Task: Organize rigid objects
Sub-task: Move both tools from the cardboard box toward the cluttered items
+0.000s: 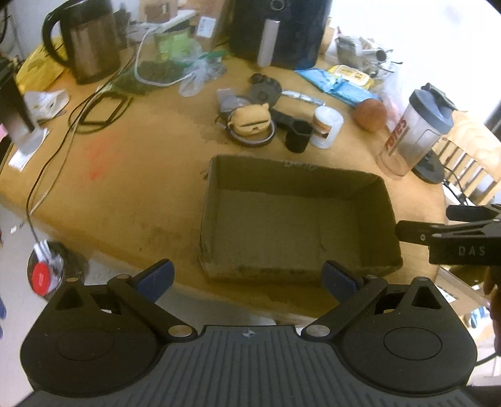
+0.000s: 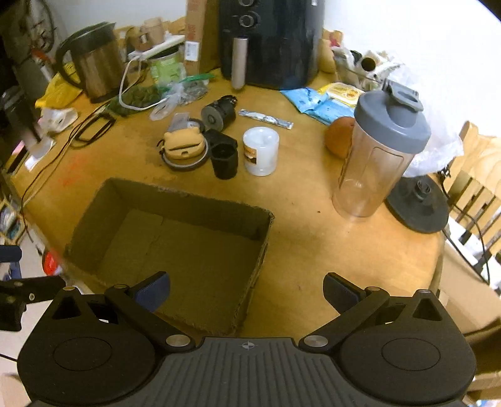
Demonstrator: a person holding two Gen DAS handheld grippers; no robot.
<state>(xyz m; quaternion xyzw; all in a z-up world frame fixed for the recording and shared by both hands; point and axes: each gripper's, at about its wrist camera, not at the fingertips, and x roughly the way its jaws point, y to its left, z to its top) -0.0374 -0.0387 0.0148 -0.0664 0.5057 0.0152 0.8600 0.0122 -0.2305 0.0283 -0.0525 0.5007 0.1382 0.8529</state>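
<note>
An empty open cardboard box [image 1: 388, 200] [image 2: 94, 203] sits on the wooden table. My left gripper [image 1: 249, 280] is open and empty at the box's near edge. My right gripper [image 2: 247, 291] is open and empty above the box's near right corner; it also shows in the left wrist view [image 1: 419, 233] at the right. Beyond the box lie a yellow bear-shaped case [image 1: 250, 120] [image 2: 183, 142], a black cup [image 1: 297, 136] [image 2: 224, 159], a white jar [image 1: 325, 126] [image 2: 260, 150], a black round part [image 2: 219, 114] and a clear shaker bottle [image 1: 416, 131] [image 2: 380, 150].
A steel kettle [image 1: 90, 40] [image 2: 94, 62] stands back left and a black air fryer [image 1: 281, 28] [image 2: 272, 40] at the back. Cables [image 1: 94, 109], glasses [image 2: 94, 126], snack packets [image 2: 316, 101], an orange fruit [image 1: 369, 114] and a black round base [image 2: 418, 206] crowd the table. A chair [image 2: 476, 194] stands at the right.
</note>
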